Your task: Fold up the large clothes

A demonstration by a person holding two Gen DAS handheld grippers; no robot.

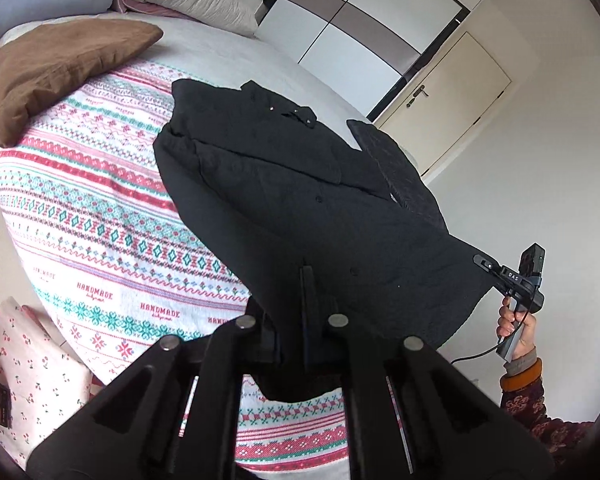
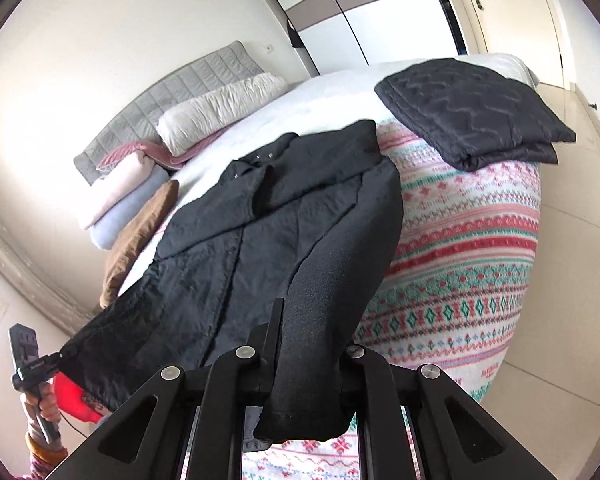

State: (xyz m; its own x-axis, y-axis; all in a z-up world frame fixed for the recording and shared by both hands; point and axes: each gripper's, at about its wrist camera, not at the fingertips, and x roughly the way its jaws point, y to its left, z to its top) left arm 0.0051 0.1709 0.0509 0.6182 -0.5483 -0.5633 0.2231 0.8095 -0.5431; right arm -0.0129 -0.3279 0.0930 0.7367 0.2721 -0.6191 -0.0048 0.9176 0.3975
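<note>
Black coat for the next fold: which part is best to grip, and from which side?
Grip the black coat along its bottom hem, near both corners, coming from the foot of the bed. The collar lies far away; left gripper and right gripper are clamped there.

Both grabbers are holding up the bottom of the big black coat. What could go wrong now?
1. The black coat is heavy, and the left gripper pinches only a small bit of its hem, so it might slip free.
2. The right gripper holds a thick bunched wad, so the fold may come out lumpy.
3. Folded forward, the coat could bump the folded dark quilt lying close beside it on the patterned blanket.
</note>
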